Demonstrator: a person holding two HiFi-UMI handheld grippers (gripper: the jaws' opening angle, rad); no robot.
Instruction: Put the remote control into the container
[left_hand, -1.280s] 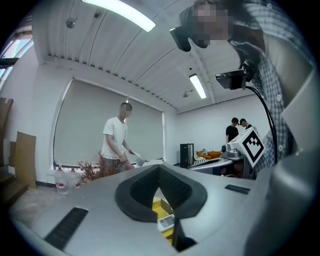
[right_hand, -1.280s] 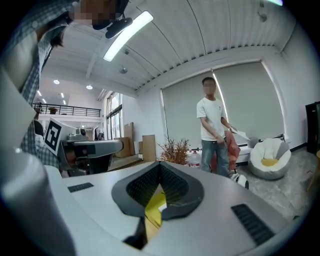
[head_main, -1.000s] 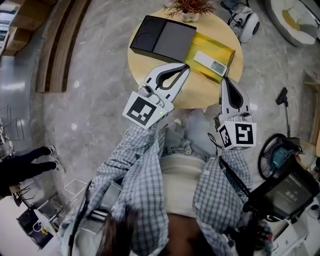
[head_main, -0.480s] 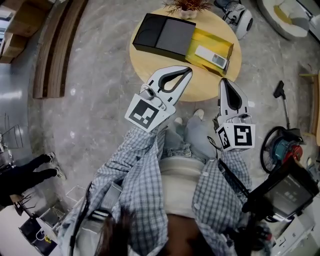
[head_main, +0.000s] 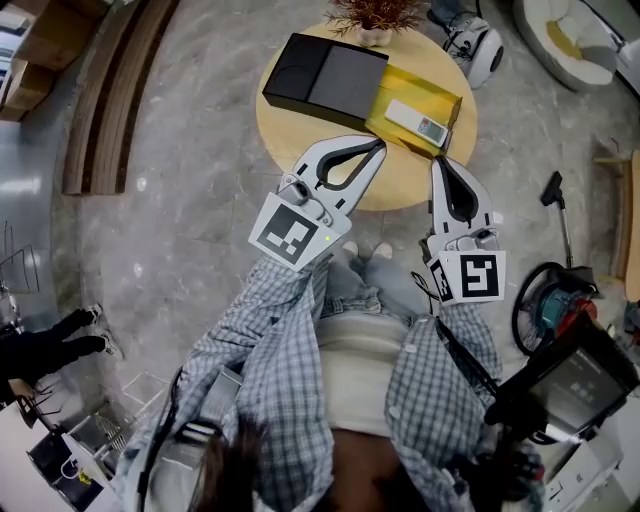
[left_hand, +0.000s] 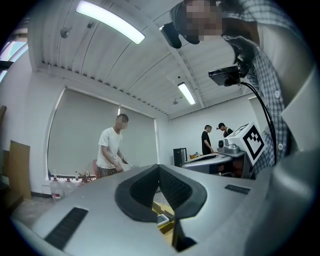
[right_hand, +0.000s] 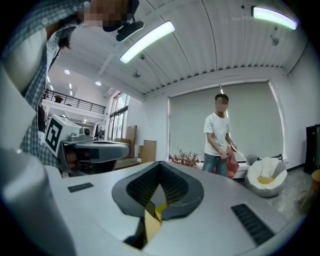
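Yellow container (head_main: 400, 85) on round wooden table (head_main: 400, 185) holds remote control (head_main: 418, 122), lying flat inside. Left gripper (head_main: 378, 146) and right gripper (head_main: 439, 162) both closed, empty, now eased slightly back from container. Placement judged complete; no further grasp needed.

Blue-checked sleeves (head_main: 268, 335) meet light grey left gripper (head_main: 377, 146) and right gripper (head_main: 440, 161) with black-and-white marker cubes (head_main: 290, 230).

Clearance | near half of the round table (head_main: 400, 180) is lying bare, leaving an open approach; black box (head_main: 325, 75) is blocking the left rear, just beside the yellow container (head_main: 405, 85); dried plant (head_main: 375, 15) is crowding the far edge
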